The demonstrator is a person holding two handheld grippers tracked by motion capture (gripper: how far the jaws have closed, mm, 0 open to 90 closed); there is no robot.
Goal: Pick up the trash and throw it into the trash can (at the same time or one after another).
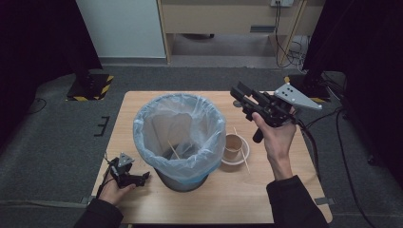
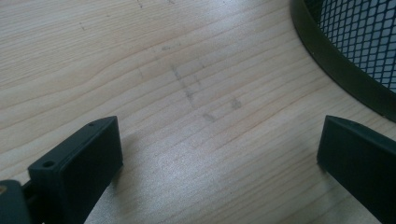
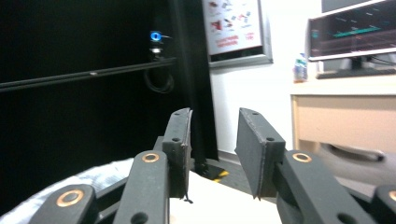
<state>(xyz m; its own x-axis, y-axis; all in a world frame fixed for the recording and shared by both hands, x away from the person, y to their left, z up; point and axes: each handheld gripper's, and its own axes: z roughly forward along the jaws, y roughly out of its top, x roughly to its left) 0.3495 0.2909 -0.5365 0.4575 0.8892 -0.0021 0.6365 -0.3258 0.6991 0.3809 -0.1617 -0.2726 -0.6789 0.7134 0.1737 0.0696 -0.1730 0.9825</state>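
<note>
high view: a black mesh waste bin lined with a pale blue plastic bag (image 1: 179,137) is seen at the middle of the light wooden table (image 1: 142,199), a thin wooden skewer (image 1: 174,149) already lying inside; a brown paper cup in a white bowl (image 1: 234,148) stands just to the right of the bin, with a second wooden stick (image 1: 243,151) leaning across it. the right gripper (image 1: 236,95) is held raised beyond the cup, its jaws partly open and empty; the remaining stick is judged best approached from above and pinched near its middle. left gripper view: the left gripper (image 2: 219,154) is recorded wide open, low over the table beside the bin's base. right gripper view: nothing is seen between the parted jaws.
</note>
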